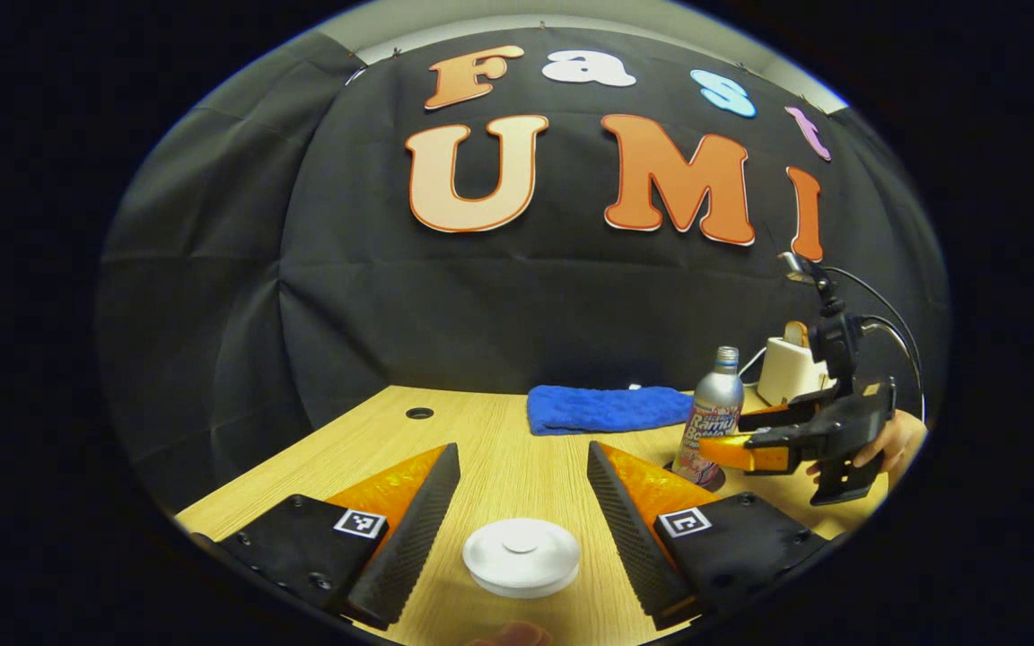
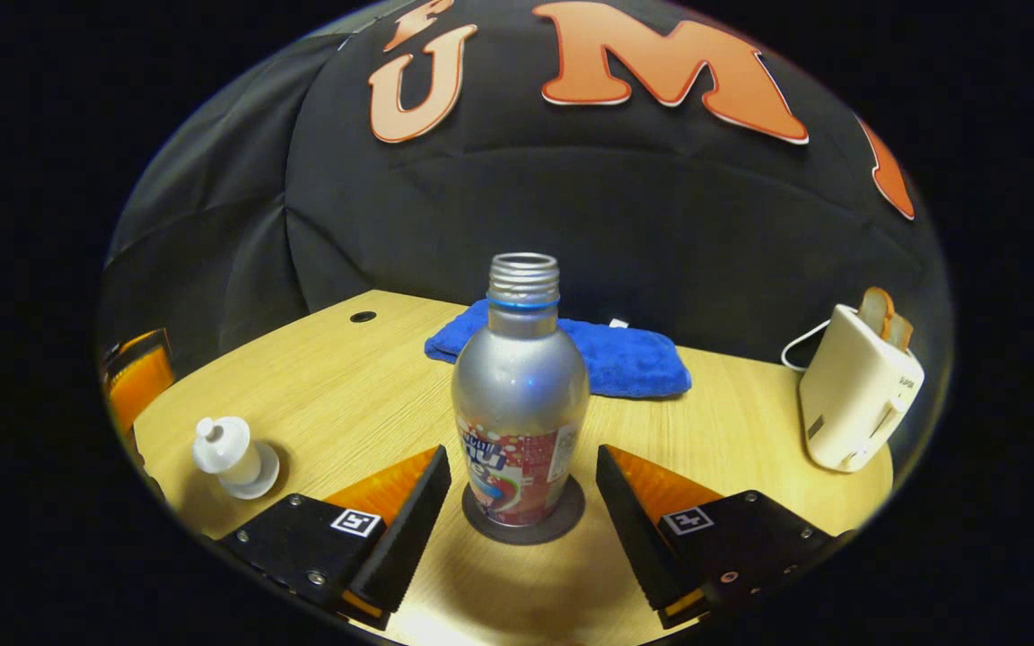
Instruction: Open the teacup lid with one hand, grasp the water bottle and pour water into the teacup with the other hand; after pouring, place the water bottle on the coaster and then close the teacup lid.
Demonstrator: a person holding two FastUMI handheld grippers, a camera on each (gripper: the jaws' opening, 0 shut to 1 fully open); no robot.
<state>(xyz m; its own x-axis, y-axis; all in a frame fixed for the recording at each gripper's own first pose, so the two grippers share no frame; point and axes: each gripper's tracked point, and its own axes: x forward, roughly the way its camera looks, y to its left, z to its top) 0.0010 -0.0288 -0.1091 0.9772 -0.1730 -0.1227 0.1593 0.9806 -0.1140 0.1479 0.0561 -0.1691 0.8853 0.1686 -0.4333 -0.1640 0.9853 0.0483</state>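
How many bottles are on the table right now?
1. The bottle stands upright on the coaster, between the open right gripper's fingers, in front of the towel.

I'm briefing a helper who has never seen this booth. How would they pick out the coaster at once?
Start at the wooden table and find the blue towel at its back edge. In front of it stands the silver water bottle; the coaster is the dark round disc under it, the only flat dark piece there.
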